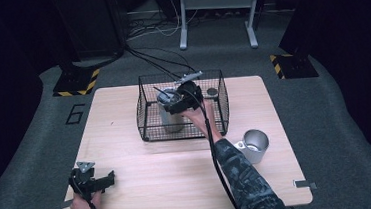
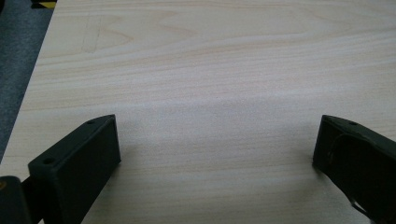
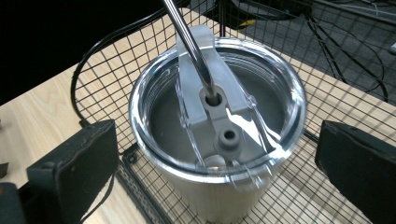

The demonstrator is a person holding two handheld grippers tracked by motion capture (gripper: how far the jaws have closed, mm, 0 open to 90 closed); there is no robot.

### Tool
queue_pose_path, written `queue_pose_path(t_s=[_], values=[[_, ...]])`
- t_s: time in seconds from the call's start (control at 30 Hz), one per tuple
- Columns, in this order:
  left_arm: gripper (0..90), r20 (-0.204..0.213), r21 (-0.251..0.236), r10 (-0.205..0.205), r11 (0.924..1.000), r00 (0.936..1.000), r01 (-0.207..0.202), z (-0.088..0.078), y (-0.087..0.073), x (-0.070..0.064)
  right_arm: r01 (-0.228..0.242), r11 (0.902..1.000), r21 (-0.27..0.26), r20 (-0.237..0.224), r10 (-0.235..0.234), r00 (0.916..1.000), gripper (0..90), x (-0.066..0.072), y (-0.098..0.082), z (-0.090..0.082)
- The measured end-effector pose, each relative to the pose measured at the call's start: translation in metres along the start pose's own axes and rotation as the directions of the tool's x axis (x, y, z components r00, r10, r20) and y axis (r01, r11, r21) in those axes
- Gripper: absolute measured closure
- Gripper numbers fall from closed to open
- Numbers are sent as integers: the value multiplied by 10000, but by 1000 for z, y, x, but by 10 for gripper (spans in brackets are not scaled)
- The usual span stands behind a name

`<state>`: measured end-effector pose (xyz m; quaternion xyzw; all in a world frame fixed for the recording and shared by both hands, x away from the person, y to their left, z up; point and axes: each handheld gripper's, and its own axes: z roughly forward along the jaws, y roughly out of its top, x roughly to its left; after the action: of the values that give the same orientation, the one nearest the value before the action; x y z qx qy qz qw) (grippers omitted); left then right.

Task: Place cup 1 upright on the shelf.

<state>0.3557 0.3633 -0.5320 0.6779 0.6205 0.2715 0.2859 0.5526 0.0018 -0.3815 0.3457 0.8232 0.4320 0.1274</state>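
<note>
Tumbler (image 1: 170,111) stands upright inside the wire basket (image 1: 221,106), toward the basket's 9 o'clock side, its base on the mesh floor. In my right gripper view the tumbler (image 3: 219,140) sits straight ahead between my two black jaws, seen from above. It has a clear lid (image 3: 280,88) with a grey slider across the middle, and a metal straw (image 3: 189,42) rises from the slider's hole toward 11 o'clock. A second, smaller hole in the slider is uncovered.

My right claw (image 3: 217,161) is spread wide, wider than the tumbler's rim. One jaw is at 8 o'clock of the tumbler and the other at 4 o'clock; neither touches the metal wall. I grip nothing. In the high view my right claw (image 1: 178,104) hovers over the basket at the tumbler's top, with my sleeve coming in from 5 o'clock.

A small dark round thing (image 1: 212,91) lies in the basket's far corner, at 2 o'clock from the tumbler; I cannot tell what it is.

Outside the basket, at 4 o'clock of it, a steel mug (image 1: 254,144) stands on the table (image 1: 143,163), open mouth up, well apart from the basket.

My left claw (image 1: 110,178) is near the table's 7 o'clock corner, far from everything. In the left gripper view it (image 2: 217,149) is wide open over bare wood, holding nothing.
</note>
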Motion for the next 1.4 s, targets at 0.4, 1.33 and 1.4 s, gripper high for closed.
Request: queue_pose_path(t_s=[0.4,1.33,1.4], values=[[3,-11,12,-3,10000,10000,3,0,0,0,199,9990,-412,-365,-214,9991,0,5,-26,-46],[3,-22,10,13,10000,10000,-13,0,0,0,598,9982,-14,-738,-598,9955,0,33,-113,-112],[3,-11,10,8,10000,10000,-8,0,0,0,751,9971,112,-825,-740,9938,0,36,-118,-114]])
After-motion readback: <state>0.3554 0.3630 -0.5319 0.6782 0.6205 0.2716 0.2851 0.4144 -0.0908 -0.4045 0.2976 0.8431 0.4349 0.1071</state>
